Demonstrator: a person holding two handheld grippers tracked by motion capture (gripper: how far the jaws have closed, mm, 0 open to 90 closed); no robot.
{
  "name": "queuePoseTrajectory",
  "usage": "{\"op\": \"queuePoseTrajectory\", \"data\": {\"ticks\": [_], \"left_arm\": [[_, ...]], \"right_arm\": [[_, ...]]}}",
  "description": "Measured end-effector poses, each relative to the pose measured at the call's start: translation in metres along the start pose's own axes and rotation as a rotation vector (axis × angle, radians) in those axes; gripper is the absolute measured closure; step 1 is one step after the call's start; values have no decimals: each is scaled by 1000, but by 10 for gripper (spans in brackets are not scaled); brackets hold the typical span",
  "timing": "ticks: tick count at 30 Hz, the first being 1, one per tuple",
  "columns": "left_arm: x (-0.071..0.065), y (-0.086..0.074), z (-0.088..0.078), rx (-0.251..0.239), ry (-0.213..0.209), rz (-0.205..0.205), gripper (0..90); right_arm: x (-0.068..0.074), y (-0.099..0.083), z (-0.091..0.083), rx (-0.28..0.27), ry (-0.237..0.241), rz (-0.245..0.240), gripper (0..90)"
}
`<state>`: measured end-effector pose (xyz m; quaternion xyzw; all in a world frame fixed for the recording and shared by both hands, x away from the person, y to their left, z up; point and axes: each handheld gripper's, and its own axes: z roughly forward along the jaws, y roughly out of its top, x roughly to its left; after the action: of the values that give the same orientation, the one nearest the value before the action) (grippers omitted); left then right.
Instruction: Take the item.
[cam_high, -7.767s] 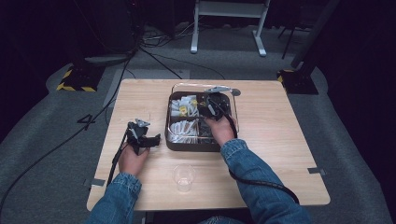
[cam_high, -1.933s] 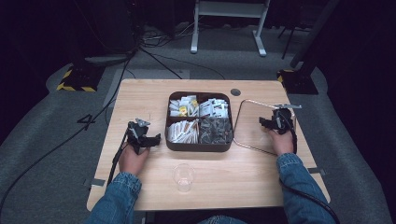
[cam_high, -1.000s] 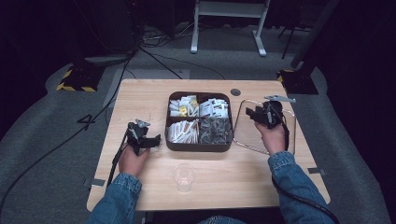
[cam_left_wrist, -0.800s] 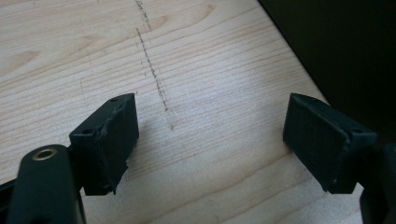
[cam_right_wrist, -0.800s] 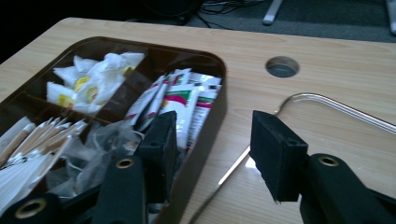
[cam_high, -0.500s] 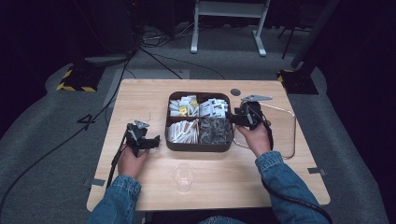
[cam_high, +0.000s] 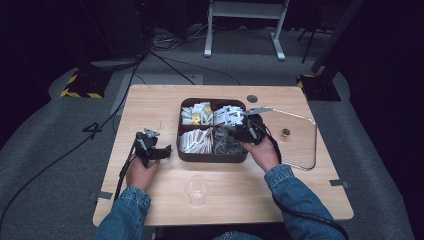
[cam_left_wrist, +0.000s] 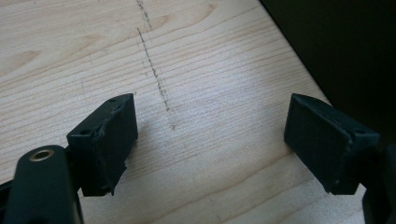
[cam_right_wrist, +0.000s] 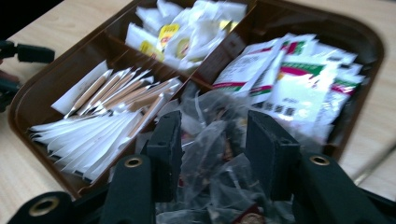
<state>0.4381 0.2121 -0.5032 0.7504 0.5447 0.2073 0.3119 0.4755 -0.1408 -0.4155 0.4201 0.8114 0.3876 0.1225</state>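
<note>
A brown four-part tray (cam_high: 212, 158) stands mid-table, full of packets: white sachets, paper sticks, printed packets (cam_right_wrist: 299, 79) and crinkly clear packets (cam_high: 225, 142). My right gripper (cam_high: 235, 135) hangs low over the near right compartment. Its jaws have just been closing and stand apart around a clear packet (cam_right_wrist: 214, 140); no firm pinch shows. To the left of the tray, my left gripper (cam_high: 150, 147) rests on the wood, open with nothing between its fingers (cam_left_wrist: 210, 140).
The tray's clear lid (cam_high: 300, 150) with a gold knob (cam_high: 285, 132) lies flat on the table right of the tray. A clear plastic cup (cam_high: 196, 189) stands near the front edge. Cables trail off the table's left side.
My right gripper left the lid lying at the right and moved left, down over the tray's near right compartment. Its jaws narrowed. The left gripper stayed put.
</note>
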Motion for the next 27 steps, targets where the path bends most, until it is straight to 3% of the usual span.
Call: {"op": "queuePoseTrajectory", "data": {"ticks": [11,16,22,27], "left_arm": [[0,0,0,0,1,0,179],[0,0,0,0,1,0,179],[0,0,0,0,0,0,179],[0,0,0,0,1,0,179]], "right_arm": [[5,-6,20,95,31,-2,579],[6,-6,26,129,13,-13,632],[6,-5,31,175,-9,-25,628],[9,-4,33,189,-45,-74,745]]}}
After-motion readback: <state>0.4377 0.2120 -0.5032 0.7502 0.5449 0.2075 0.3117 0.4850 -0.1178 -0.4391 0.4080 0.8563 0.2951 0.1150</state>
